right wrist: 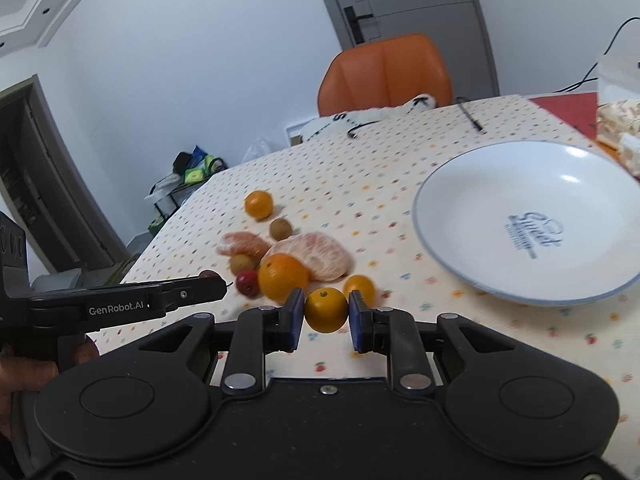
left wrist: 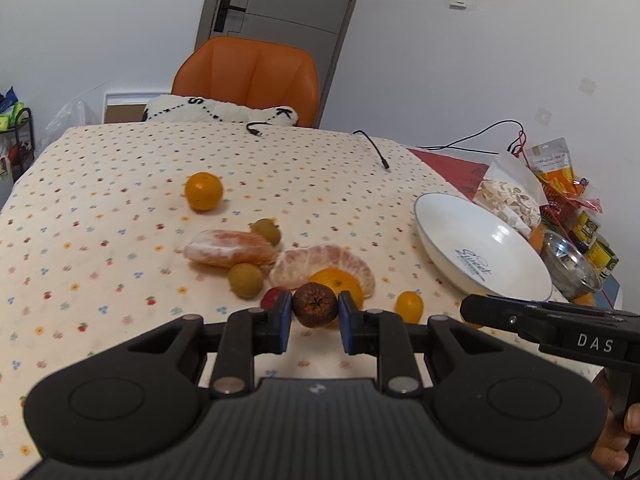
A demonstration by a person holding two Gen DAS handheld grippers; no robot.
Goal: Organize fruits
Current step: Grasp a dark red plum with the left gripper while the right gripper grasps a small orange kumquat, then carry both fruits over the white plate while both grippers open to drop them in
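Left wrist view: I see a table under a dotted tablecloth (left wrist: 120, 200), an orange chair (left wrist: 248, 76) and grey door (left wrist: 276, 0) beyond, and a white plate (left wrist: 480, 248) at right. My left gripper (left wrist: 315, 312) is clamped on a dark brown fruit (left wrist: 315, 305).

Right wrist view: my right gripper (right wrist: 326, 316) is clamped on a small orange (right wrist: 326, 310), just before the heaped fruit, left of the plate.

A dark reddish-brown round fruit (left wrist: 315, 305) and a small orange kumquat (right wrist: 326, 309) are each held above the tablecloth. 2 peeled citrus halves (left wrist: 322, 265), 2 brownish longans (left wrist: 245, 281) and several oranges (left wrist: 203, 191) lie mid-table; the white plate (right wrist: 448, 184) near the right edge holds nothing.
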